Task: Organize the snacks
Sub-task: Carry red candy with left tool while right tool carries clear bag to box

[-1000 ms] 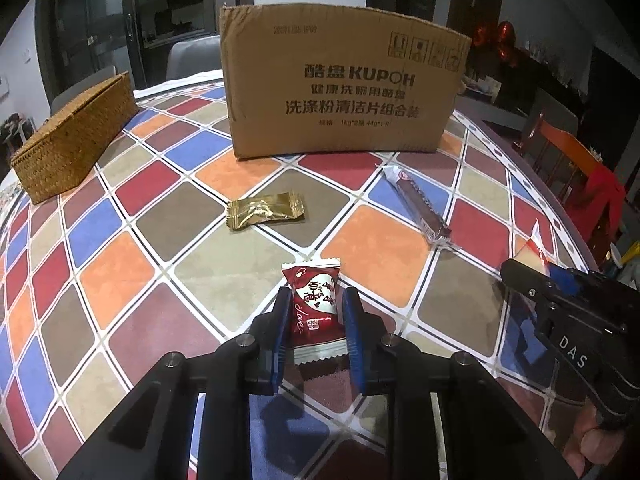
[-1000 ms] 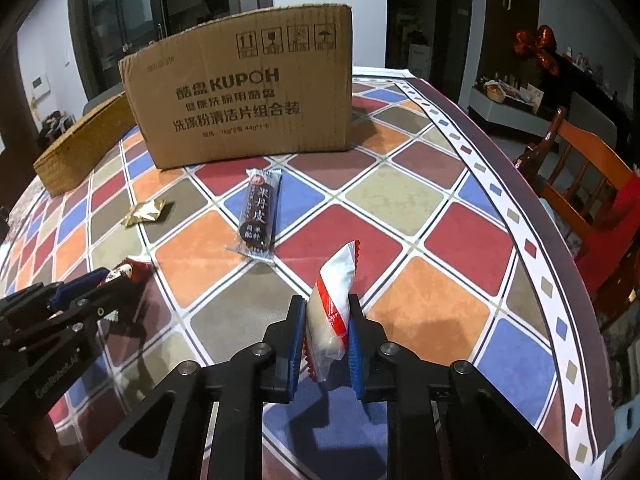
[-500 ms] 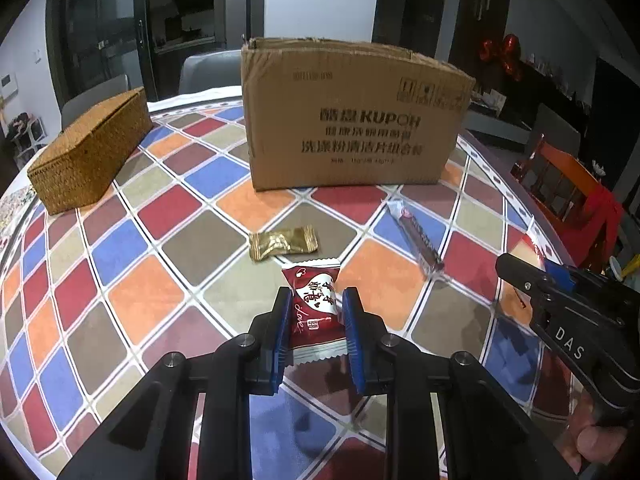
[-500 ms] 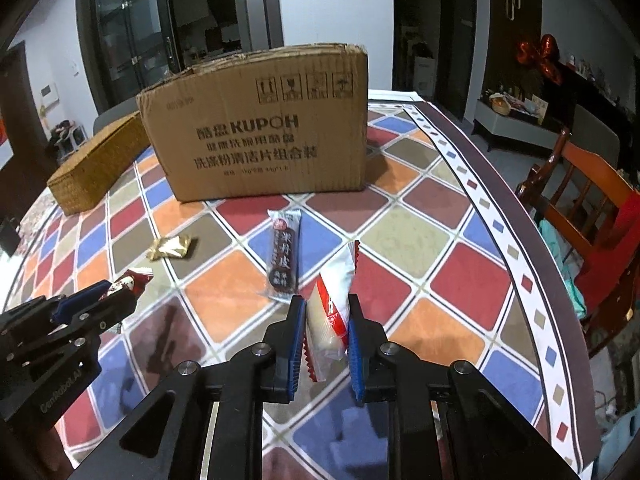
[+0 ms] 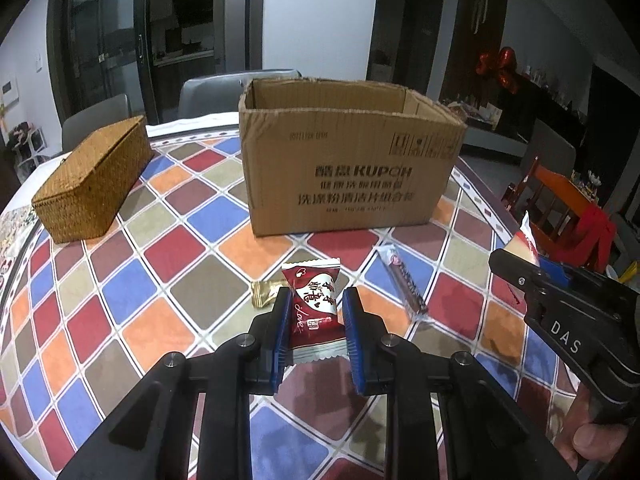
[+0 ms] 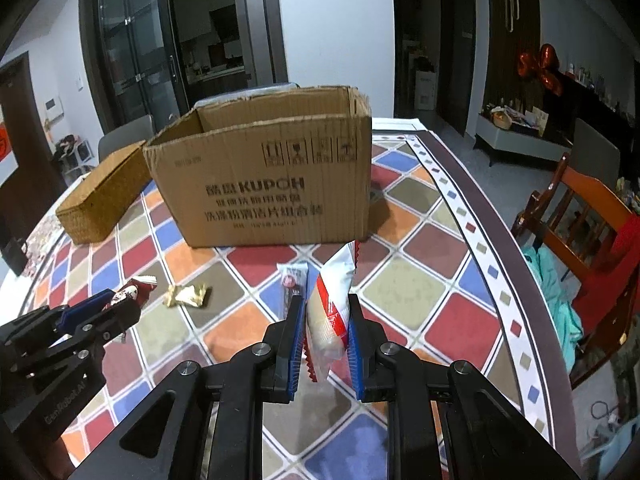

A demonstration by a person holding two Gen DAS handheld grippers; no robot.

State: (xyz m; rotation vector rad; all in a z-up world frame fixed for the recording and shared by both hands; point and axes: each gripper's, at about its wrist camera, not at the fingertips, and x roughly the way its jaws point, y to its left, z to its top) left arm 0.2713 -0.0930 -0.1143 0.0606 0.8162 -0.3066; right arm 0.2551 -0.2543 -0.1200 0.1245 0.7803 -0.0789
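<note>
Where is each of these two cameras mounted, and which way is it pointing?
Left wrist: sits on the left claw, looking down along it at a red candy; a thumb shows.
Right wrist: sits on the right claw, looking at a white packet.
Both share the cardboard box, wicker box and each other's claw.

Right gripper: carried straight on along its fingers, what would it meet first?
Probably the tablecloth short of the cardboard box. The right gripper, holding a white-and-red snack packet, points downward; depth is unclear.

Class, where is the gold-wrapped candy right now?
The gold candy lies on the table, before the cardboard box, left of the dark snack bar.
</note>
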